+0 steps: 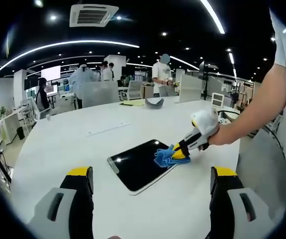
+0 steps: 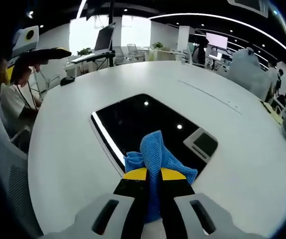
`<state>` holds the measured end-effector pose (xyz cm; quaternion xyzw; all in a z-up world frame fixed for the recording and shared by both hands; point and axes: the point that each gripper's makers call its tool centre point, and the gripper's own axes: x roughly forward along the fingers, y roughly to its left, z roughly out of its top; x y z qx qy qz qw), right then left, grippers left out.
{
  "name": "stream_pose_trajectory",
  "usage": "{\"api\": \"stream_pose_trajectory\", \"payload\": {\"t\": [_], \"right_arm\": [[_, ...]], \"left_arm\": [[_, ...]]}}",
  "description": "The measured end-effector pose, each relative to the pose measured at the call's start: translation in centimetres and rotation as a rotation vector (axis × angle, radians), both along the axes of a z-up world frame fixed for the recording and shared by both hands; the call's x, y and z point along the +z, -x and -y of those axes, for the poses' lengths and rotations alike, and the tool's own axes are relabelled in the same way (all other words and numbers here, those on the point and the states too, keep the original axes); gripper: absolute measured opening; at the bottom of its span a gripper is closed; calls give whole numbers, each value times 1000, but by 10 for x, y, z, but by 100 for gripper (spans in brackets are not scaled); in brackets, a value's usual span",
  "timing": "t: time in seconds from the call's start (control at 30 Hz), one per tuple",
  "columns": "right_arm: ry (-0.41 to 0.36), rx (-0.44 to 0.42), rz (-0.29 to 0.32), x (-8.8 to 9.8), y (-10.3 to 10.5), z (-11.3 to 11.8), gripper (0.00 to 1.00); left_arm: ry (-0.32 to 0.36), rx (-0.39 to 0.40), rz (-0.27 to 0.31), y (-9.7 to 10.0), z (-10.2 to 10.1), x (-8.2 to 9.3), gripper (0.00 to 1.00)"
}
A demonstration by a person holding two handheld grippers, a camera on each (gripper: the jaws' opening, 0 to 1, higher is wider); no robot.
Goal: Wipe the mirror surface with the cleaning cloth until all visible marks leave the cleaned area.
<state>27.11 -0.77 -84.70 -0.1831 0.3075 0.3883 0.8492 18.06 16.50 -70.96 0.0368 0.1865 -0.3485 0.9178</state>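
Mirror (image 1: 140, 164) lies flat on the white bench (image 1: 73, 144), a dark rectangular panel reflecting the ceiling lights. In the left gripper view the right gripper (image 1: 181, 151), held by a person's hand (image 1: 221, 134), presses a blue cleaning cloth (image 1: 163, 156) onto the mirror's near-right corner. The right gripper view shows the same cloth (image 2: 152, 159) bunched between that gripper's (image 2: 152, 174) yellow-tipped jaws, which are clamped together on it, with the cloth touching the mirror's (image 2: 138, 119) edge. The left gripper (image 1: 150, 174) hovers above the bench short of the mirror, its jaws spread wide and holding nothing. People stand at desks in the background.
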Motion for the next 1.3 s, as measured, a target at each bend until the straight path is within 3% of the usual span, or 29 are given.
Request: {"api": "stream_pose_trajectory", "payload": {"t": [0.4, 1.3], "right_arm": [[1, -18, 1, 1, 1, 6, 3], [8, -64, -4, 0, 4, 28, 3]], "left_arm": [[-2, -3, 21, 0, 0, 3, 98], [-11, -17, 3, 3, 7, -1, 99]]}}
